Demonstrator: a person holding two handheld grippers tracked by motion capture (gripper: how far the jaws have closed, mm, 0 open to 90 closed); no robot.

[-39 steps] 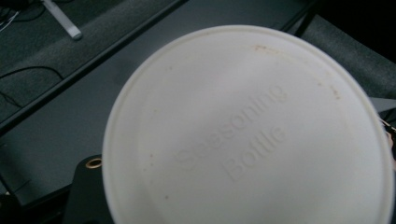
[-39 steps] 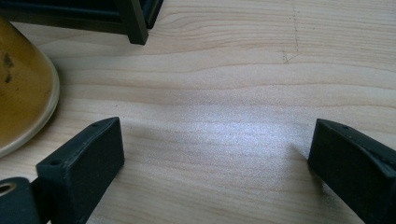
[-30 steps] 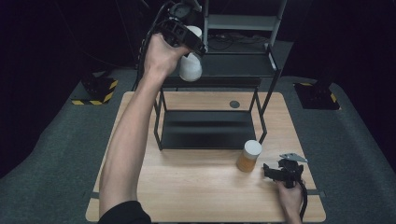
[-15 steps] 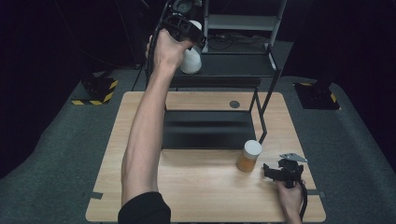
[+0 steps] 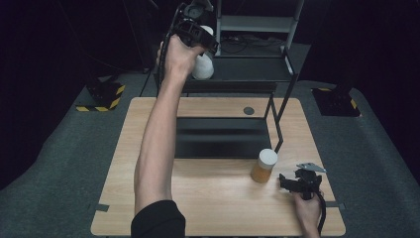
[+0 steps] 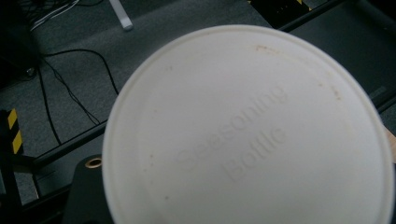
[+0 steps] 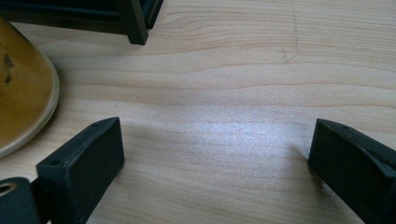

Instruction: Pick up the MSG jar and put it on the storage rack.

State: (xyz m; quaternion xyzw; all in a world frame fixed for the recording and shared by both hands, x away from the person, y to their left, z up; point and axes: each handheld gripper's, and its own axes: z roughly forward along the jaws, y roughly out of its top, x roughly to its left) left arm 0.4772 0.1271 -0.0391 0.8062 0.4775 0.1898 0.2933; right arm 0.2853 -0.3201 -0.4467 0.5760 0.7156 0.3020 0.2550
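My left gripper (image 5: 200, 47) is raised at the back of the table, above the top shelf (image 5: 247, 72) of a black rack. It is shut on a white bottle (image 5: 203, 67). In the left gripper view the bottle's round white end (image 6: 247, 135), embossed "Seasoning Bottle", sits close to the camera and hides the jaws. My right gripper (image 5: 291, 182) rests on the wooden table (image 5: 218, 208) at the front right, open, with bare wood between its jaws (image 7: 215, 135). An orange jar (image 5: 264, 166) with a white lid stands just left of it, and its side (image 7: 18, 93) shows beside the left jaw.
The black rack's lower shelf (image 5: 223, 136) lies across the table's middle, and a rack leg (image 7: 133, 23) stands near the right gripper. Behind the table is a grey metal shelf unit (image 5: 257, 22). Yellow-black striped bases (image 5: 101, 96) sit on the dark carpet with cables.
The left arm has swung to the right and reached a little farther over the rack with the white bottle in its grip. The right gripper and the orange jar have not moved.
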